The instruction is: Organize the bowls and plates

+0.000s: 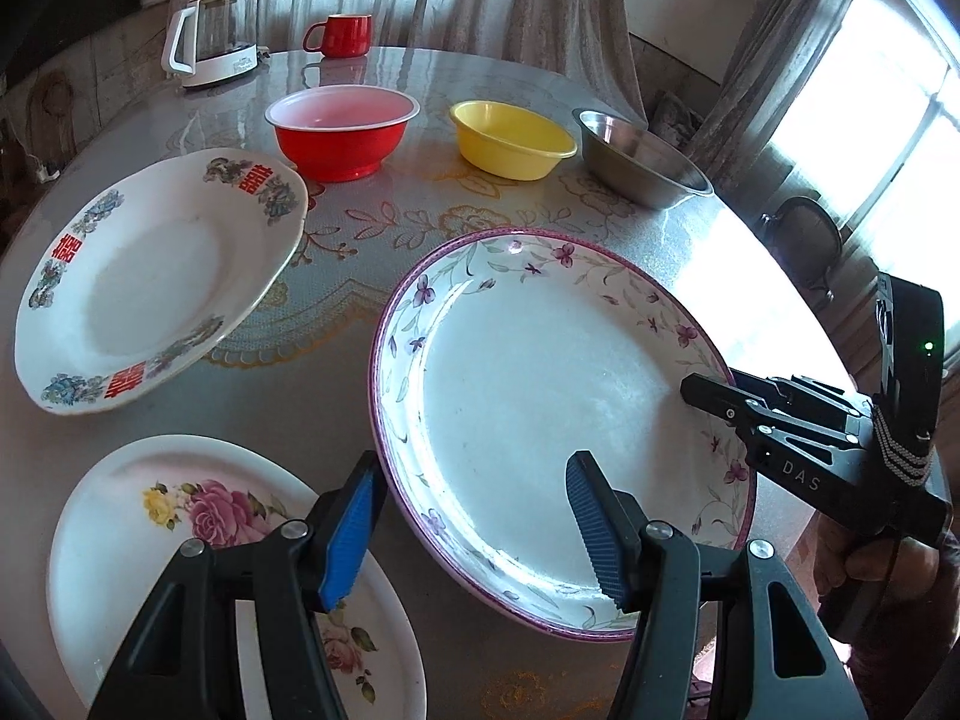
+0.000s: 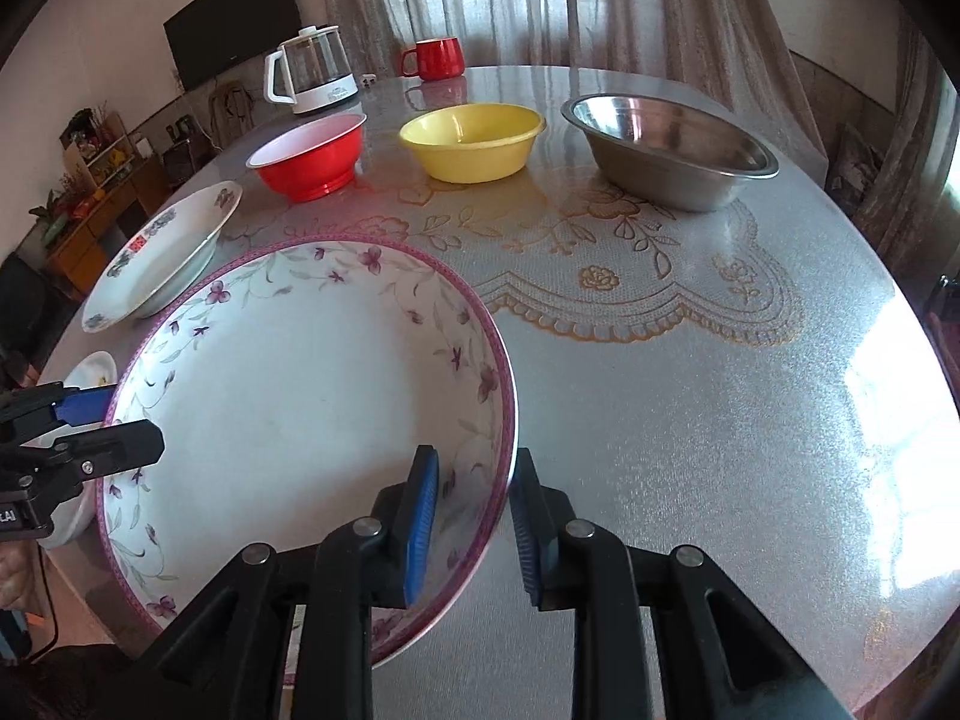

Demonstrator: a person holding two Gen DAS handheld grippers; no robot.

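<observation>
A large plate with a purple flower rim lies on the table. My left gripper is open, its jaws astride the plate's near left rim. My right gripper straddles the plate's right rim, jaws either side of it with a small gap; it also shows in the left wrist view. A white plate with red characters lies to the left. A rose-pattern plate lies near left. Red, yellow and steel bowls stand in a row behind.
A glass kettle and a red mug stand at the table's far edge. The round table has a lace-pattern cover. Curtains hang behind; a chair stands at the right.
</observation>
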